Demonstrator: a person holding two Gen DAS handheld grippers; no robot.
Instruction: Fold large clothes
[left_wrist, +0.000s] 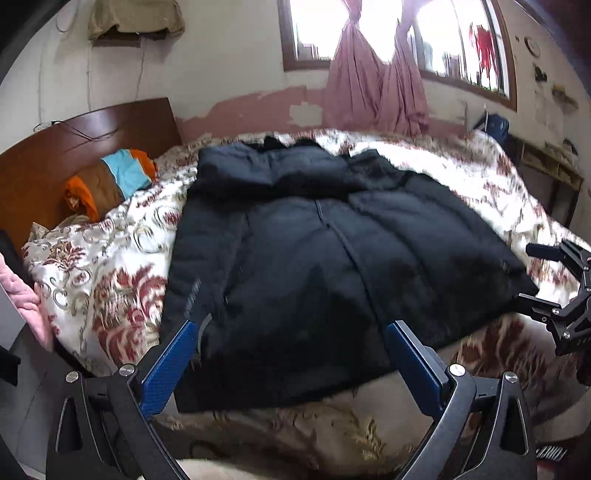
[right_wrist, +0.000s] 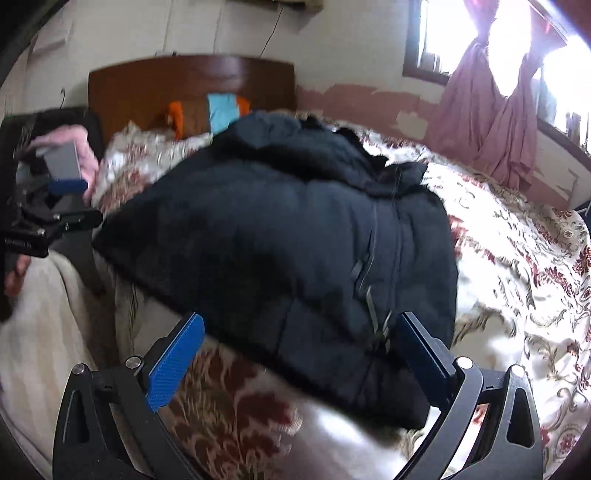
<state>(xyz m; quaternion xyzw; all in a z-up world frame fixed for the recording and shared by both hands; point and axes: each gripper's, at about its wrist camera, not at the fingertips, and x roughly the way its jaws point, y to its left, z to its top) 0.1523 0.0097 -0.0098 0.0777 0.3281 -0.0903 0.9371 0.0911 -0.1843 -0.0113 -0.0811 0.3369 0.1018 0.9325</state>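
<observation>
A black padded jacket (left_wrist: 314, 236) lies spread on the floral bedspread (left_wrist: 110, 258), just ahead of the left hand-held gripper (left_wrist: 291, 354) and the right hand-held gripper (right_wrist: 299, 350). Both have their blue pads spread wide and grip nothing, poised at the jacket's near hem. The jacket's long axis runs away from them, its collar toward the far wall with the pink curtains (left_wrist: 376, 85), zip facing up

Both views share jacket (left_wrist: 314, 236)
</observation>
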